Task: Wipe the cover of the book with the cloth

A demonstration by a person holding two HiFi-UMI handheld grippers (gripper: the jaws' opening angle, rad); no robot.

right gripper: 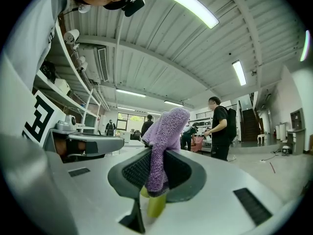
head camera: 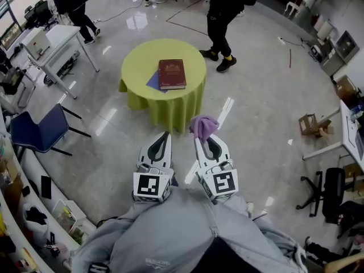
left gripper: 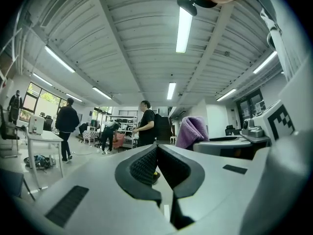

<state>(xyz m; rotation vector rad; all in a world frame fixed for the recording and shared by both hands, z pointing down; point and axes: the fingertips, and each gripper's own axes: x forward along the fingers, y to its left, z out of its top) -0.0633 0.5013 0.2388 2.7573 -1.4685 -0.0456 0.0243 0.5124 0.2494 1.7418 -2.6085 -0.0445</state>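
A dark red book [head camera: 172, 74] lies flat on a round table with a yellow-green cloth [head camera: 196, 95], well ahead of me; a blue sheet [head camera: 153, 82] pokes out under its left side. My right gripper [head camera: 203, 137] is shut on a purple cloth [head camera: 203, 127], which bunches above the jaws; the purple cloth [right gripper: 162, 146] hangs between the pads in the right gripper view. My left gripper [head camera: 162, 140] is held beside it, jaws shut with nothing between them, as the left gripper [left gripper: 156, 153] view shows. Both are held near my chest, short of the table.
A person in black [head camera: 222, 16] stands just beyond the table. A blue chair [head camera: 40, 131] and a white desk [head camera: 57, 41] are to the left, shelving along the left edge, an office chair [head camera: 327, 195] and boxes [head camera: 314, 125] at right.
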